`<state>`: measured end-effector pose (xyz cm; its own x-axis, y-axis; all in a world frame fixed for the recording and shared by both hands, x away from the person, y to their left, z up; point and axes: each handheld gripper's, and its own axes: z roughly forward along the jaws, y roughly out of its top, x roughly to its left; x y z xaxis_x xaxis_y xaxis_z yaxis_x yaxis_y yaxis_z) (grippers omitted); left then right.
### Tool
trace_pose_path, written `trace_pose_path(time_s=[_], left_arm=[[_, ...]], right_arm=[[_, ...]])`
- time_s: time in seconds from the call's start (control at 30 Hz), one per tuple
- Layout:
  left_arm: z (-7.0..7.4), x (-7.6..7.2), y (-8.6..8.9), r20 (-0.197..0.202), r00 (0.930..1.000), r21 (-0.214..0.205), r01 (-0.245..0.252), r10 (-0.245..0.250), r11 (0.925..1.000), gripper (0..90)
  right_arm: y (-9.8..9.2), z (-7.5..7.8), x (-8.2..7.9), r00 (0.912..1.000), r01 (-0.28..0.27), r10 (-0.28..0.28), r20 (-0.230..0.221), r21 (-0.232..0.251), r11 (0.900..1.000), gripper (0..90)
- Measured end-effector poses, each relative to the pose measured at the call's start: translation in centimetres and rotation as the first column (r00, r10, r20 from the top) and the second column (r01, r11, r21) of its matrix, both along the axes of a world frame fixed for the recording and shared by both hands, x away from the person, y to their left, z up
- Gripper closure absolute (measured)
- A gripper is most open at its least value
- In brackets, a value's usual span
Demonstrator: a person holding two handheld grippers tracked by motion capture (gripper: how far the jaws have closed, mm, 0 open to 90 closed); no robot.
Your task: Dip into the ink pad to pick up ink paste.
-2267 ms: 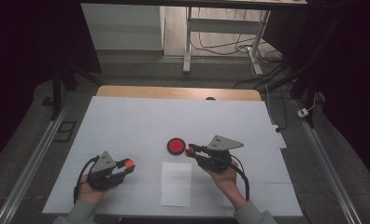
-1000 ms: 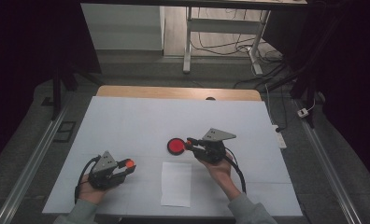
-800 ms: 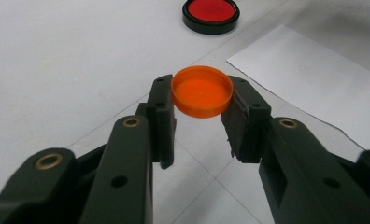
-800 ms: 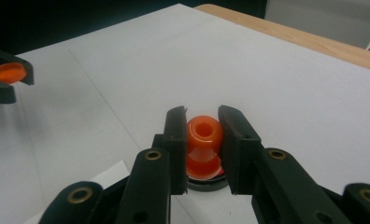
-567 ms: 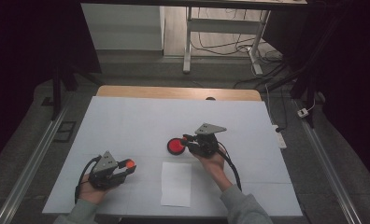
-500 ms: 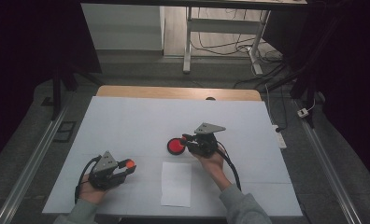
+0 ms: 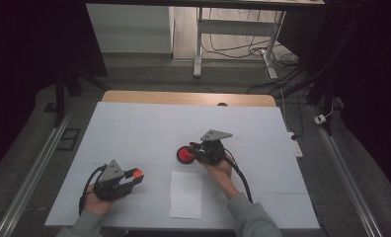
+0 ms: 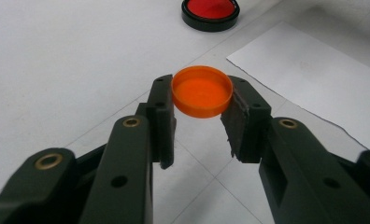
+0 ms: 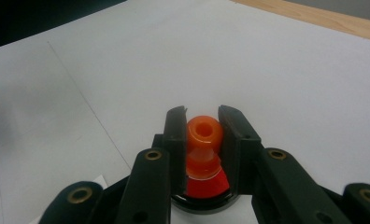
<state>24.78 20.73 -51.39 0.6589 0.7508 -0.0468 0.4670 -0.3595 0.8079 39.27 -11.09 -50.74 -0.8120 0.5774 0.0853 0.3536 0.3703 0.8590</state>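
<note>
ink pad (image 9: 206, 198) — mostly hidden by jaws | stamp (image 9: 203, 149) base unseen

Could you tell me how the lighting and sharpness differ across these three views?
High view: dim, surroundings nearly black, white table evenly lit. Left gripper view: bright, orange cap sharp, red ink pad slightly soft. Right gripper view: orange stamp slightly blurred, far corner dark.
</note>
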Motion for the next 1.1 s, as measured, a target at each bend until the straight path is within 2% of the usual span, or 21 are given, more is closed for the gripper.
trace_pose_path(time_s=[0.23, 0.57, 0.73, 1.1], left_arm=[[-0.1, 0.0, -0.1, -0.003, 1.0000, 0.002, 0.001, -0.001, 1.0000, 64.8], [-0.1, 0.0, 0.0, -0.005, 1.0000, 0.001, 0.002, -0.002, 1.0000, 64.8], [-0.1, 0.1, 0.0, -0.005, 1.0000, 0.001, 0.002, -0.002, 1.0000, 64.7], [-0.1, 0.1, 0.0, -0.006, 1.0000, 0.001, 0.003, -0.003, 1.0000, 64.7]], right_arm=[[0.4, -0.2, 0.2, 1.0000, -0.002, 0.002, -0.006, -0.024, 0.9997, 72.4], [0.8, -0.8, 0.5, 0.9999, 0.003, -0.003, -0.012, -0.023, 0.9997, 72.4], [0.9, -1.0, 0.6, 0.9999, 0.004, -0.004, -0.011, -0.042, 0.9991, 72.4], [1.2, -1.1, 0.7, 0.9999, 0.000, 0.000, -0.013, -0.050, 0.9988, 72.4]])
